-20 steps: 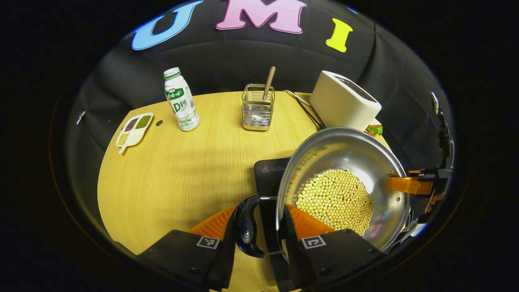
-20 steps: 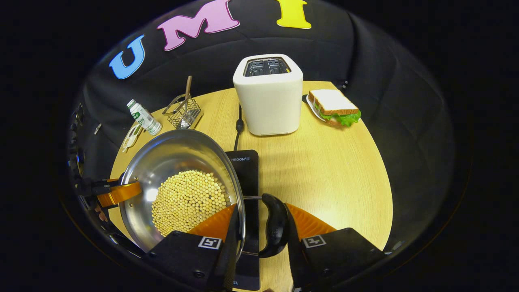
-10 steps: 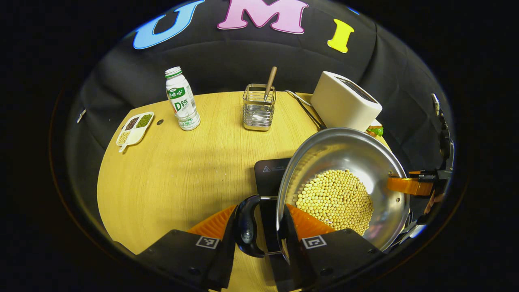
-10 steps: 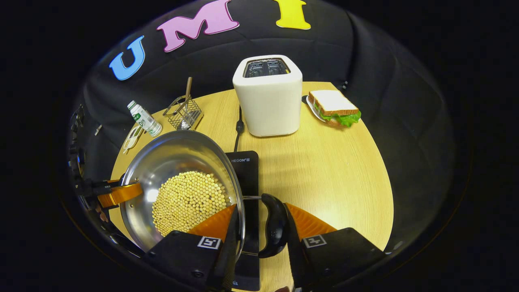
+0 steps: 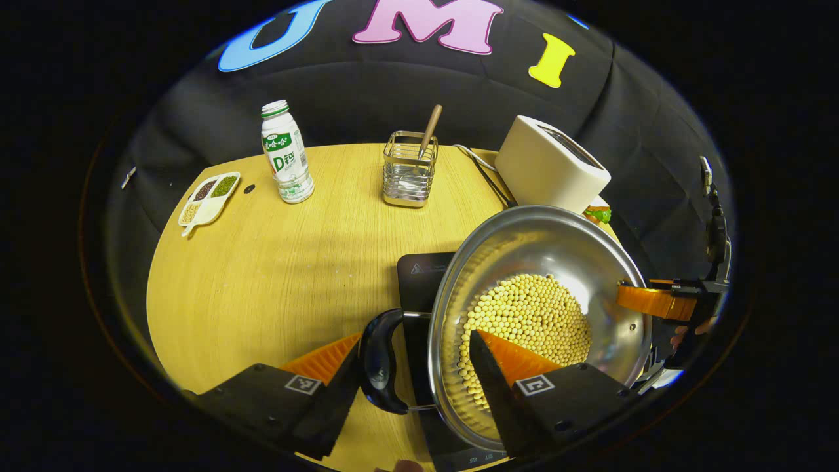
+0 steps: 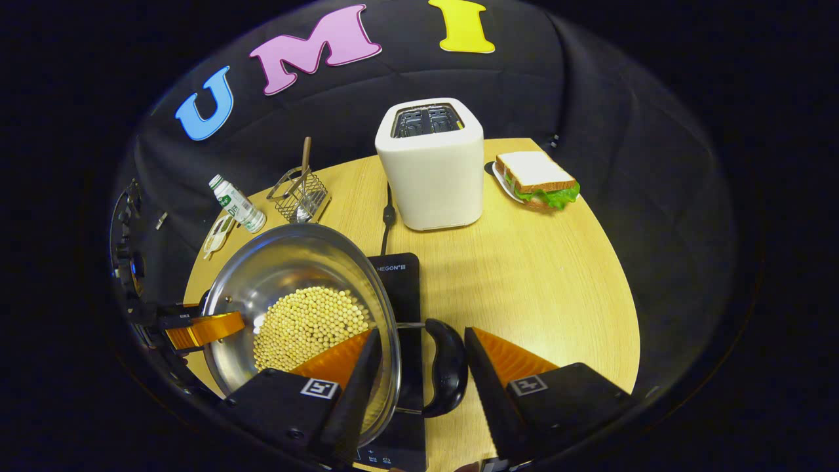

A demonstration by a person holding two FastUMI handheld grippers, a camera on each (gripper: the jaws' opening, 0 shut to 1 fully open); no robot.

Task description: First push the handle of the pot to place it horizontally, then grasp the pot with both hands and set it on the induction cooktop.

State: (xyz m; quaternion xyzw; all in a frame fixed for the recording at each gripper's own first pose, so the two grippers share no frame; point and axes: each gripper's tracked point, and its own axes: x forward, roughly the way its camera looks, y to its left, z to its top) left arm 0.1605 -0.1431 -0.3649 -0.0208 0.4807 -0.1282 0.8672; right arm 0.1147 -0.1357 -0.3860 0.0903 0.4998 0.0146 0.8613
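A steel pot [image 5: 544,242] holding yellow beans [image 5: 524,314] rests on the black induction cooktop [image 5: 419,275]. My left gripper [image 5: 415,335] is open, its fingers straddling the pot's black side handle [image 5: 379,360] and rim, one finger over the beans. In the right gripper view the pot [image 6: 282,262] sits on the cooktop [image 6: 396,282], and my right gripper [image 6: 421,331] is open around the opposite black handle [image 6: 449,367] and rim. Each view also shows the other gripper at the pot's far side: the right gripper [image 5: 662,301] and the left gripper [image 6: 196,328].
A white toaster [image 6: 429,164] with its cable stands behind the cooktop, a sandwich [image 6: 537,177] on a plate to its right. Farther left are a wire basket [image 5: 406,170] with a wooden stick, a milk bottle [image 5: 283,154] and a small divided dish [image 5: 206,203].
Both grippers have spread their fingers, letting go of the pot's two handles. The pot sits a little lower over the cooktop.
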